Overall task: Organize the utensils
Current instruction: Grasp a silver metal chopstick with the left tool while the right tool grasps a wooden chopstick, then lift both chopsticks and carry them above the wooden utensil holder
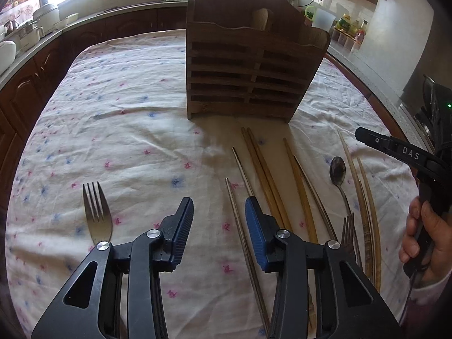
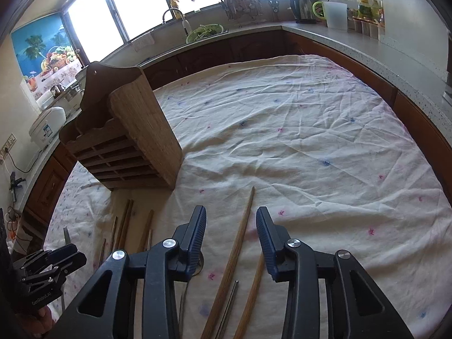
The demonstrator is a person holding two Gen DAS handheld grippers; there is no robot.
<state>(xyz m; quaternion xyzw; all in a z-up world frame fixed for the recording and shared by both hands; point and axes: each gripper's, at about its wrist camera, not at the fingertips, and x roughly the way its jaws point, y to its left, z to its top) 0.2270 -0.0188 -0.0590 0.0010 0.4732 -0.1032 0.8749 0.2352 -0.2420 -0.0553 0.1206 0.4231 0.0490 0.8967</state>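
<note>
The left gripper (image 1: 219, 207) hangs low over a white tablecloth printed with small pink and blue flowers (image 1: 135, 130), its blue-padded fingers (image 1: 255, 223) spread apart and grasping nothing. Straight ahead stands a dark wooden slatted utensil rack with a peaked back board (image 1: 251, 84).

The left wrist view lays out most of the cutlery. A steel fork (image 1: 96, 212) lies alone to the left of the gripper. To the right are two thin metal chopsticks (image 1: 240, 166), a pair of brown wooden chopsticks (image 1: 260, 158) lying side by side, two more wooden sticks (image 1: 299, 180), a small steel spoon (image 1: 337, 171), a second fork (image 1: 349, 231) partly hidden behind the gripper, and a pale bamboo pair (image 1: 361, 186) farthest right. At the frame's edge a hand (image 1: 423, 237) grips the other tool's handle.

The right wrist view shows the rack (image 2: 147, 132) from its plain side panel, off to the left. The right gripper (image 2: 230, 224) is also released and empty, with one long wooden chopstick (image 2: 240, 240) running between its fingers on the cloth and a curved stick (image 2: 251, 296) beside it. Only this view shows the wide bare stretch of cloth (image 2: 310, 130) and the grey kitchen counter (image 2: 367, 53) beyond.
</note>
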